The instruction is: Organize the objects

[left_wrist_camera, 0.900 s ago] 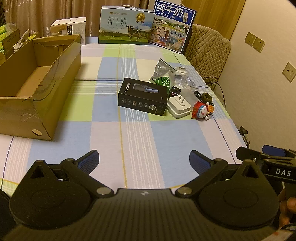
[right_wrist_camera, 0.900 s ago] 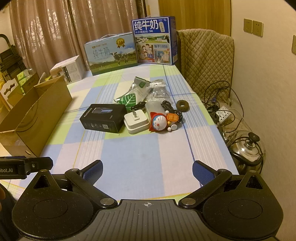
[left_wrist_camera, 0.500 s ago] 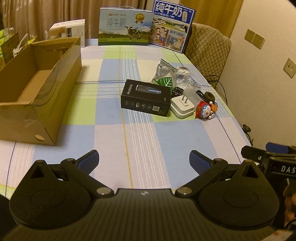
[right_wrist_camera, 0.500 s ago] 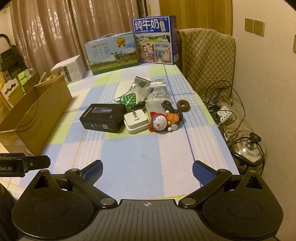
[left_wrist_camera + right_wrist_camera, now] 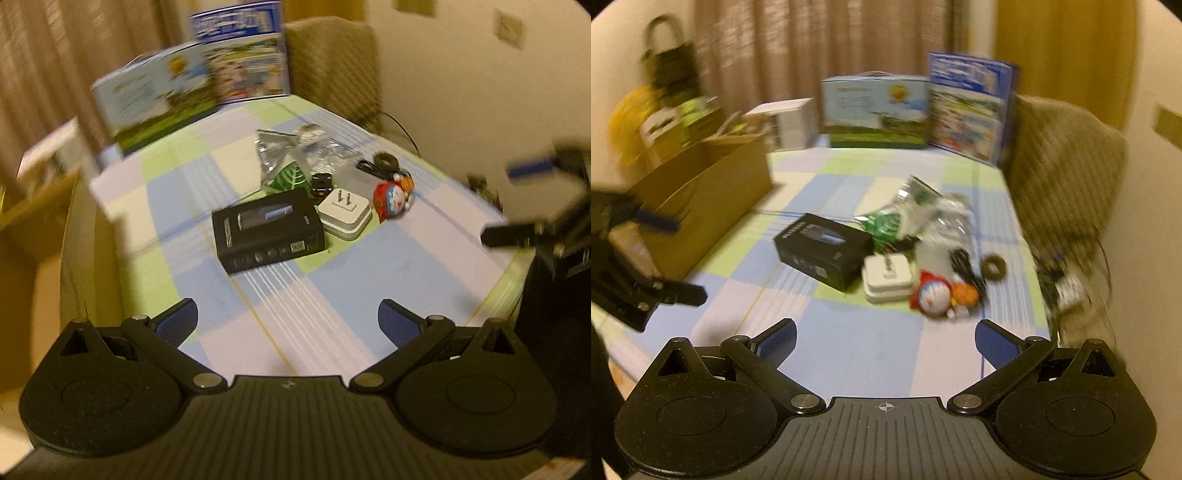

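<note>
Clearly both pairs of fingers are spread wide and empty, left gripper (image 5: 288,321) and right gripper (image 5: 884,339) above the checked counter (image 5: 332,273). Ahead, blurred, lie a black box (image 5: 267,229), white plug adapter (image 5: 345,214) and Doraemon toy (image 5: 934,295); the cardboard box (image 5: 701,206) is partly cut off.

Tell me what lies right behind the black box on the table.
Behind the black box lies a green leaf-print packet with crumpled clear bags beyond it. A small dark item sits there too, blurred. Whatever lies under the bags is covered.
</note>
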Demonstrator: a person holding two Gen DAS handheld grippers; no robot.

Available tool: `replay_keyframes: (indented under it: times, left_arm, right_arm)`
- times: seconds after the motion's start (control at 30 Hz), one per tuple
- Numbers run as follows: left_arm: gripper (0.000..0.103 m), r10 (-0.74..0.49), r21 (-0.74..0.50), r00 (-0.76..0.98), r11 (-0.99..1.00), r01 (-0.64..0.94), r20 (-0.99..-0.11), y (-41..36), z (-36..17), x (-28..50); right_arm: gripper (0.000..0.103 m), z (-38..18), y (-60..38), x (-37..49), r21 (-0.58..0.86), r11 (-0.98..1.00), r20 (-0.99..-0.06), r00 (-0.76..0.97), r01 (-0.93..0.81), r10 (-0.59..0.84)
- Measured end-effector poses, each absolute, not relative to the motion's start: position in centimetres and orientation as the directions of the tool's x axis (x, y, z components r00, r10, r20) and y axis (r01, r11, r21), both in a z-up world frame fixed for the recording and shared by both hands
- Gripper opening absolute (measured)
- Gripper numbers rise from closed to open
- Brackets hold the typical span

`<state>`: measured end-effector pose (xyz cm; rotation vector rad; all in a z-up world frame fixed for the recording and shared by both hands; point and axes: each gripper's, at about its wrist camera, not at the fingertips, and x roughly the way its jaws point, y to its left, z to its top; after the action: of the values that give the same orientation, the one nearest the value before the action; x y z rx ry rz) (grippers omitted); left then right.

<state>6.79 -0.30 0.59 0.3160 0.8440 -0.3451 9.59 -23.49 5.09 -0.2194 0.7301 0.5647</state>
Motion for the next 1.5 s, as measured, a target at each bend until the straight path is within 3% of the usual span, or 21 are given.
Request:
replay_keyframes:
  times: [0.17, 0.5, 0.83, 0.97, 1.17, 1.27, 1.5]
  left_arm:
    - [0.102, -0.186, 0.239, 0.577, 0.778, 0.581, -0.795, -1.2, 0.3, 9.6]
    - [0.102, -0.208, 0.321, 0.495, 0.545, 0.775, -0.844, -2.6, -2.5, 18.0]
    - [0.102, -0.205, 0.303, 0.41, 0.408, 0.861, -0.889, -3.3, -6.6, 24.5]
    - [0.102, -0.218, 0.267, 0.361, 0.365, 0.892, -0.907, -3.6, -7.6, 25.9]
    - [0.101, -0.233, 0.202, 0.277, 0.302, 0.932, -0.932, -3.9, -9.0, 27.4]
    - [0.093, -0.234, 0.16, 0.23, 0.283, 0.946, -0.945, -4.2, -9.5, 28.1]
    - [0.085, -0.208, 0.097, 0.175, 0.336, 0.937, -0.962, -4.4, -10.2, 28.2]
  right_arm:
    - [0.101, 4.7, -21.8, 12.5, -0.122, 0.699, -0.698, 0.562, -0.705, 0.445]
    - [0.099, 1.2, -18.0, 18.3, -0.253, 0.365, -0.758, 0.418, -0.896, 0.5]
    - [0.075, -5.9, -14.2, 23.3, -0.351, -0.012, -0.869, 0.32, -0.936, 0.378]
    - [0.072, -8.0, -13.1, 24.7, -0.35, -0.105, -0.891, 0.296, -0.931, 0.345]
    - [0.071, -8.8, -11.7, 27.0, -0.268, -0.155, -0.92, 0.206, -0.951, 0.333]
    - [0.068, -9.0, -11.3, 28.7, -0.197, -0.117, -0.941, 0.154, -0.973, 0.301]
    - [0.066, -9.3, -11.6, 29.5, -0.157, 0.023, -0.946, 0.157, -0.987, 0.284]
